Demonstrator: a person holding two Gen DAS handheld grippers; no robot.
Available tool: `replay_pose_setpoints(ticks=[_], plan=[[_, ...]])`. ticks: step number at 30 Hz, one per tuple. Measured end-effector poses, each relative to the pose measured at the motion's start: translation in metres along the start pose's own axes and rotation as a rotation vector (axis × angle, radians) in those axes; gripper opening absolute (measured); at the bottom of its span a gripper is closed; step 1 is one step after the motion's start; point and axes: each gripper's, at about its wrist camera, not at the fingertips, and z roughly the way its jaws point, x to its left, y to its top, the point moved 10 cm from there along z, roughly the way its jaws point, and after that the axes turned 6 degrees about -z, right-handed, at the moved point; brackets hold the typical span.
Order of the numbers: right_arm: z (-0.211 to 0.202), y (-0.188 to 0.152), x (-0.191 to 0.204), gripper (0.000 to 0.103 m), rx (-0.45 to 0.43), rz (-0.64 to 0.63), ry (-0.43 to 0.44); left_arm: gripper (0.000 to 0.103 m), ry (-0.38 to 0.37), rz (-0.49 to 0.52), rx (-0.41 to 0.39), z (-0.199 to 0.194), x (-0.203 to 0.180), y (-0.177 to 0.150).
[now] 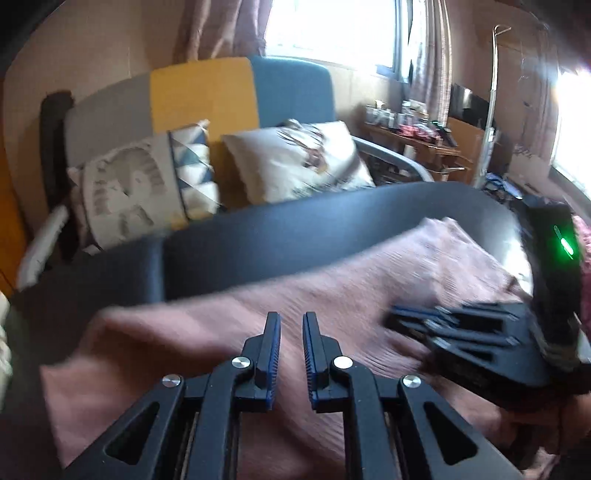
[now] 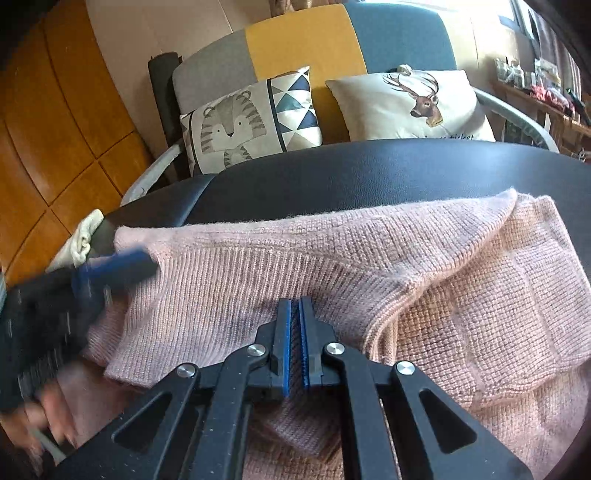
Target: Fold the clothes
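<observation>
While two printed cushions (image 2: 251, 122) are seen behind, the pink knitted sweater (image 2: 443, 266) lies on the dark leather worktop (image 2: 369, 173); right gripper (image 2: 294, 302) fingers are clamped on a fold, left gripper (image 1: 291, 317) fingers slightly apart, empty.

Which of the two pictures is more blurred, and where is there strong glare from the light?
The left wrist view is the blurrier: the pink sweater and the right gripper smear, and the windows are washed out white. The right wrist view is sharp on the sweater's knit; only the left gripper at its left edge is smeared, and there is little glare.
</observation>
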Motion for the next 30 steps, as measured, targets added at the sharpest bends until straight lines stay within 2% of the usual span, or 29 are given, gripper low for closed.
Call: replay_pose_setpoints(ticks=[4,7,10,12,17,19,22,23,25,27,30], plan=[[0.0,0.001,-0.001,0.004,-0.001,-0.009,-0.011,0.012,0.049,-0.078,0.083,0.025,0.041,0.006],[-0.001,0.001,-0.001,0.004,-0.002,-0.013,-0.017,0.012,0.115,-0.1,0.141,0.034,0.069,-0.008],[-0.001,0.001,-0.002,0.004,-0.005,-0.01,-0.013,0.012,0.139,-0.109,0.151,0.032,0.086,-0.024],[-0.001,0.001,-0.003,0.004,-0.006,-0.004,-0.007,0.012,0.108,-0.135,0.117,0.028,0.093,-0.027],[-0.002,0.002,-0.004,0.004,-0.007,-0.005,-0.006,0.015,0.069,-0.21,0.103,0.038,0.111,-0.022],[-0.002,0.002,-0.004,0.004,-0.008,-0.001,-0.001,0.009,0.015,-0.299,0.097,0.038,0.124,-0.019],[-0.002,0.002,-0.005,0.004,-0.007,-0.001,0.002,0.008,-0.078,-0.443,0.091,0.031,0.14,-0.02],[-0.002,0.002,-0.006,0.004,-0.008,-0.001,0.003,0.008,-0.083,-0.496,0.084,0.026,0.148,-0.022],[-0.002,0.001,-0.007,0.004,-0.01,0.002,0.006,0.009,-0.01,-0.558,0.058,0.014,0.172,-0.026],[-0.002,0.002,-0.008,0.004,-0.012,0.009,0.014,0.009,0.013,-0.555,0.04,0.005,0.182,-0.024],[-0.002,0.002,-0.008,0.004,-0.014,0.012,0.017,0.009,-0.012,-0.496,0.037,0.003,0.169,-0.017]])
